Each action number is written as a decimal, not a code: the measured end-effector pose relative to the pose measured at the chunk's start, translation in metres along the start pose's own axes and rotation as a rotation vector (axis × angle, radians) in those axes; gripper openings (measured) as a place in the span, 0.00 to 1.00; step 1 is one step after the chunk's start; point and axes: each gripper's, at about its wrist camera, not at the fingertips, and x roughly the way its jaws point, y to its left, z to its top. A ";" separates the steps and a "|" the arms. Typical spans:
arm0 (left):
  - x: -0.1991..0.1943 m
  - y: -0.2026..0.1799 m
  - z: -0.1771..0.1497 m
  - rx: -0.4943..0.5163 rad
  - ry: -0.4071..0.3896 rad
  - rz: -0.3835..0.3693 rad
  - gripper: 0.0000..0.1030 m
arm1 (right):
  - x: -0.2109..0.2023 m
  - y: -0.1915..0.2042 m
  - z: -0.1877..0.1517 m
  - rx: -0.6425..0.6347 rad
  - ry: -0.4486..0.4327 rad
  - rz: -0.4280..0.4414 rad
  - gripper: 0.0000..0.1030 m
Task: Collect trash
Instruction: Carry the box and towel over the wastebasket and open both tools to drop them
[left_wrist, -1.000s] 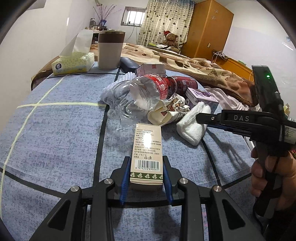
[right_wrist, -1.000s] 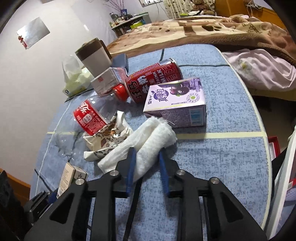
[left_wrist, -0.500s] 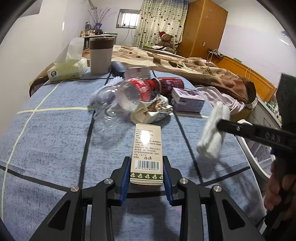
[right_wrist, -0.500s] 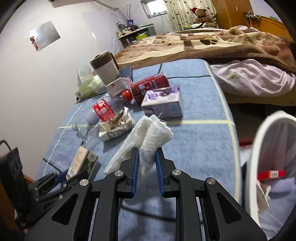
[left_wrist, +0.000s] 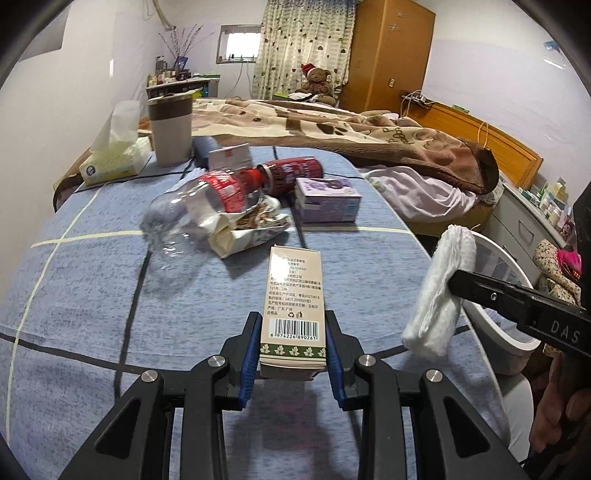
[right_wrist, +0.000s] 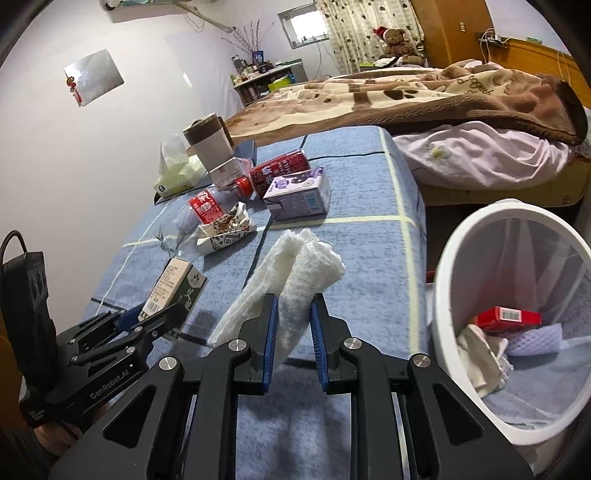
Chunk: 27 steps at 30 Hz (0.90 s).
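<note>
Bedroom, blue checked tabletop (left_wrist: 92, 295) w/ bed behind. Left gripper (left_wrist: 293, 354) jaws clamped on a small carton (left_wrist: 293, 306), lifted off the cloth. Right gripper (right_wrist: 291, 332) jaws just closed tighter on a white wad (right_wrist: 291, 280), by tabletop's right edge. White bin (right_wrist: 443, 280) sits past that edge, mouth unobstructed. Remaining trash pile (left_wrist: 236, 206) mid-tabletop; near strip of the cloth bare.
</note>
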 end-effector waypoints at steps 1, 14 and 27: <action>0.000 -0.005 0.000 0.006 -0.001 -0.003 0.32 | -0.003 -0.002 -0.001 0.003 -0.005 -0.002 0.18; 0.008 -0.064 0.017 0.090 -0.009 -0.095 0.32 | -0.037 -0.046 -0.004 0.086 -0.087 -0.083 0.18; 0.040 -0.147 0.031 0.202 0.013 -0.263 0.32 | -0.070 -0.111 -0.022 0.215 -0.131 -0.207 0.18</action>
